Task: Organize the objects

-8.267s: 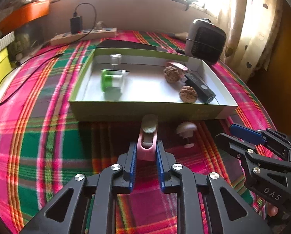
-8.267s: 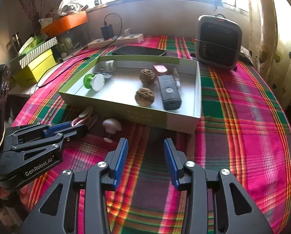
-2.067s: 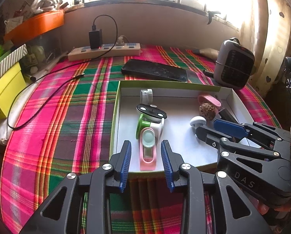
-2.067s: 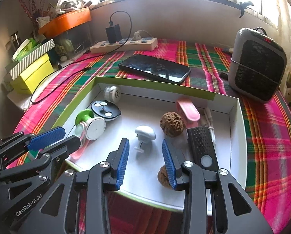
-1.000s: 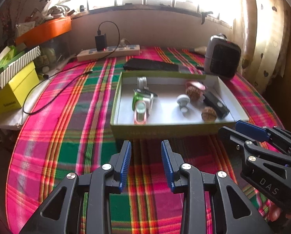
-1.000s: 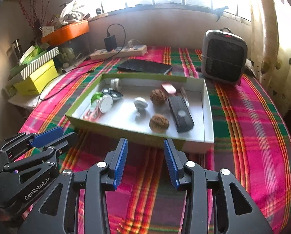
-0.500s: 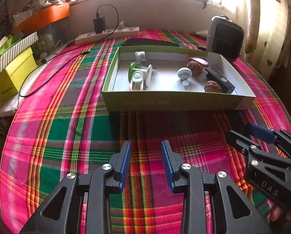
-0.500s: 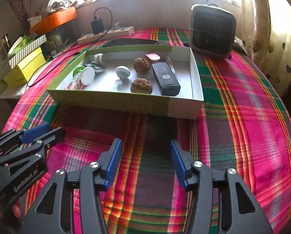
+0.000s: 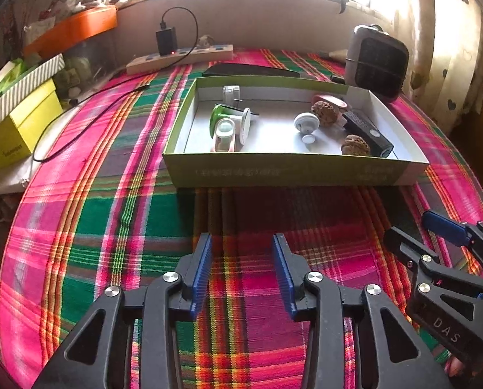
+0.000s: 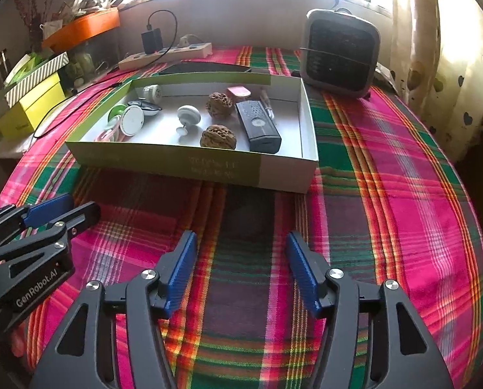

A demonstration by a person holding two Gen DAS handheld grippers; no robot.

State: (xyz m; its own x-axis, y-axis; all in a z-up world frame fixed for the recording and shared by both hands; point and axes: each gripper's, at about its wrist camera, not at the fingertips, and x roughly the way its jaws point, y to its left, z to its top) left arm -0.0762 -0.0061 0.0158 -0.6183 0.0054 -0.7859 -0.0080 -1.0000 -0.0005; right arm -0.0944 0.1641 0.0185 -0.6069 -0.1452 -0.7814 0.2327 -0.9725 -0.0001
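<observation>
Behind the box wall (image 9: 287, 170), pink clip (image 9: 222, 139) half-hidden

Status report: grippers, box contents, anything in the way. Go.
Left gripper open, empty; right gripper open, empty, both over the plaid cloth. Small items all inside the box. Nothing between grippers and box.

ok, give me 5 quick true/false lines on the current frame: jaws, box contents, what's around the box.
1. Both grippers, left gripper and right gripper, are empty with jaws apart. True.
2. Two walnuts lie on the cloth outside the box. False: both are inside it.
3. The white knob is inside the box. True.
4. The black remote sits at the box's left end. False: it lies toward the right end.
5. The heater stands behind the box's right corner. True.
</observation>
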